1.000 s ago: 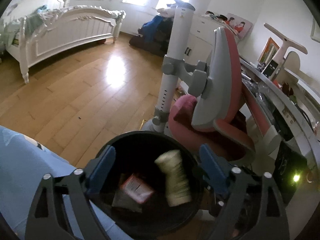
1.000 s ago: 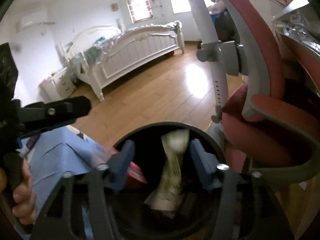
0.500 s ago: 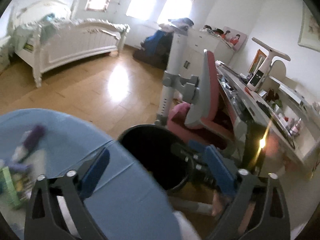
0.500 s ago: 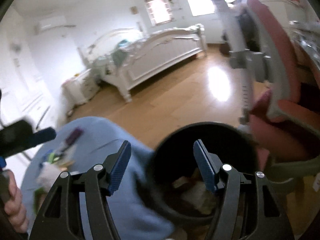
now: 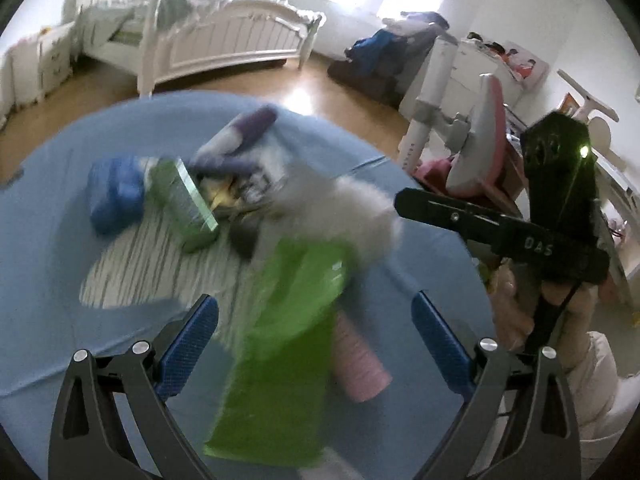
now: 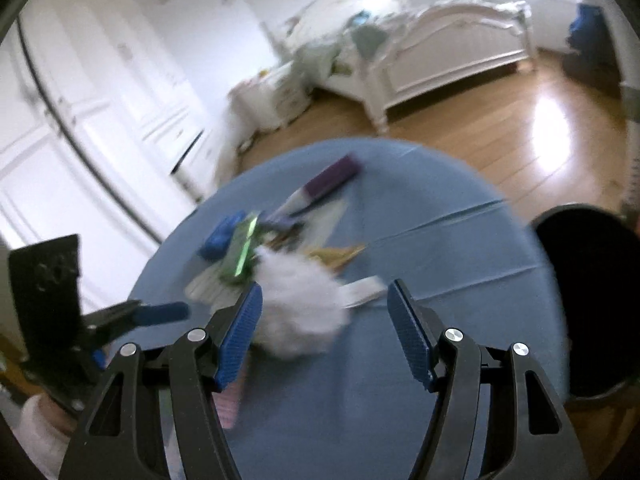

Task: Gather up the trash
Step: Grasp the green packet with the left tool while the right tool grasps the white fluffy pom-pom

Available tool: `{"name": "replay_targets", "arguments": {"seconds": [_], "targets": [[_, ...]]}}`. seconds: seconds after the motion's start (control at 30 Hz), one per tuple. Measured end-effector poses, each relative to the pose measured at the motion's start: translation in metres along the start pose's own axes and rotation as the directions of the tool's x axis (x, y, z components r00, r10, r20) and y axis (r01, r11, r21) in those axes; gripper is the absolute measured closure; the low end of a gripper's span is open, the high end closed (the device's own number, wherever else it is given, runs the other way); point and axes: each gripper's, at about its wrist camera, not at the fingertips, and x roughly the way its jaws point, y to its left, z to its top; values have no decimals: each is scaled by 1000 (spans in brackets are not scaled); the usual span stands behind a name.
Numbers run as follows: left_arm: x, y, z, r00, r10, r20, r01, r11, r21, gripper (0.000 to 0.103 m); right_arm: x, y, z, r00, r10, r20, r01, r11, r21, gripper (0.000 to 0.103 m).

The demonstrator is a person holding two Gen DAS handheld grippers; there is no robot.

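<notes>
Looking through the left wrist view: left tongs [image 5: 314, 344] are hanging over the blue-covered bench [image 5: 48, 264], blue pads spread wide apart, gripping nothing. Trash is lying below and ahead of them, all blurred: a green wrapper [image 5: 288, 340] directly between the pads, a pink roll [image 5: 360, 364] just beside it, a white fluffy wad [image 5: 352, 208] beyond, then a green box [image 5: 184, 208], a blue packet [image 5: 114, 196] and a purple-and-white tube [image 5: 244, 132] on a striped sheet [image 5: 160, 268]. The right-hand tool body is showing at the right edge; its tongs are not visible in this view.

Looking through the right wrist view: right tongs [image 6: 324, 336] are also standing apart and empty, aimed at the white fluffy wad [image 6: 300, 304], which is sitting just ahead between the pads. The black bin [image 6: 588, 304] is standing just beside the bench's right edge; its interior is reading as plain dark, contents cannot be told.

Judgement: collection is far from finished. At least six pieces are remaining on the bench, none is held, and the next pick appears to be the wad or the wrapper.
</notes>
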Motion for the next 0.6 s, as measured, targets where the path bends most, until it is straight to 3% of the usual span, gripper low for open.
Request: {"name": "replay_targets", "arguments": {"seconds": [0.07, 0.13, 0.17, 0.23, 0.27, 0.3, 0.47, 0.6], "targets": [[5, 9, 0, 1000, -14, 4, 15, 1000, -18, 8, 16, 7, 2, 999, -11, -40, 11, 1000, -18, 38], [12, 15, 1, 1000, -29, -3, 29, 999, -27, 14, 30, 15, 3, 996, -37, -76, 34, 999, -37, 38], [16, 18, -1, 999, -34, -16, 34, 999, -28, 32, 35, 18, 3, 995, -48, -87, 45, 998, -42, 38], [17, 21, -5, 999, -42, -12, 42, 999, 4, 47, 42, 20, 2, 994, -64, -91, 61, 997, -36, 41], [19, 23, -4, 994, -103, -25, 103, 995, -9, 56, 43, 19, 1, 993, -64, -96, 61, 998, -35, 57], [19, 25, -4, 993, -118, -24, 118, 993, -22, 57, 42, 17, 1, 994, -61, -91, 58, 998, -30, 59], [2, 18, -3, 997, -51, 54, 50, 999, 10, 61, 7, 10, 6, 997, -62, 46, 63, 998, -5, 62], [-24, 4, 14, 988, -40, 149, 39, 999, 14, 61, -37, -1, 13, 966, -150, 211, 151, 988, 8, 62]]}}
